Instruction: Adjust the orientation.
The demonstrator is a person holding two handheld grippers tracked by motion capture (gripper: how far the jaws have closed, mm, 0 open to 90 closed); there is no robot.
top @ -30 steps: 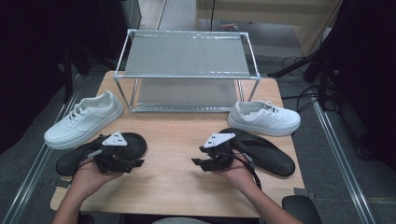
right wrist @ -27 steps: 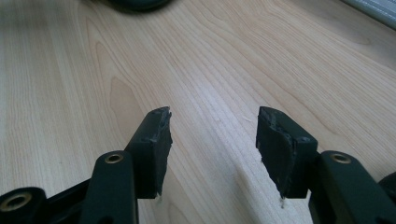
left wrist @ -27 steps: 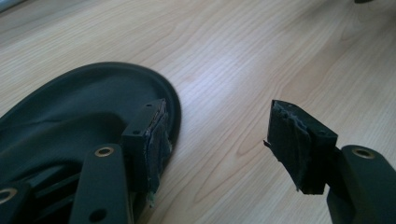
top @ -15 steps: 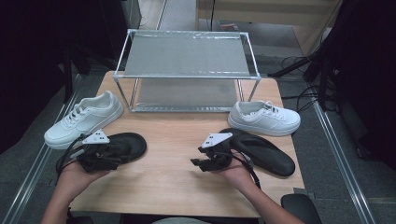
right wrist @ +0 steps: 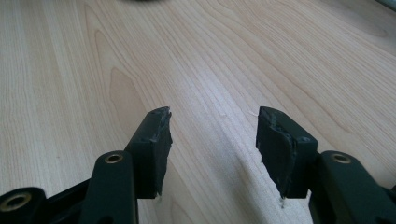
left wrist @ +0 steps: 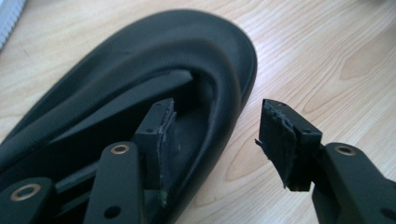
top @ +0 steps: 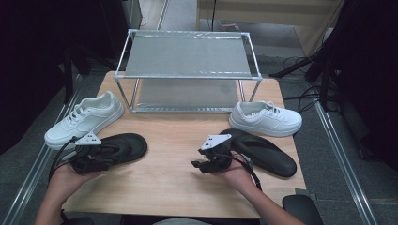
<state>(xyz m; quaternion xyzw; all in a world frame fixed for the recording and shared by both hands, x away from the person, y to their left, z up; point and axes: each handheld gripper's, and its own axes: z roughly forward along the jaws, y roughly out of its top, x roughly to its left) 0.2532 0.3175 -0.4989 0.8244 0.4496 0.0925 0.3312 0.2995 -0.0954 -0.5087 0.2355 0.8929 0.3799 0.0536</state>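
Note:
A black slipper (top: 126, 144) lies at the table's left. My left gripper (top: 109, 158) reaches over its near end. In the left gripper view the slipper (left wrist: 140, 79) has its side rim between the jaws of that gripper (left wrist: 219, 112): one pad hangs over the footbed by the strap, the other over bare wood beside the rim. The jaws have just been closing, and a gap still shows at both pads. A second black slipper (top: 270, 153) lies at the right. Beside it my right gripper (top: 199, 165) is open over bare wood (right wrist: 215, 116).
Two white sneakers sit behind the slippers, one at the left (top: 87, 117), one at the right (top: 265, 117). A metal two-tier rack (top: 187, 70) stands at the table's back. The wooden table (top: 169, 140) has bare room between the slippers.
My left hand has slid left along the slipper toward its near end, and its jaws stand narrower. The right hand and the shoes have not moved.

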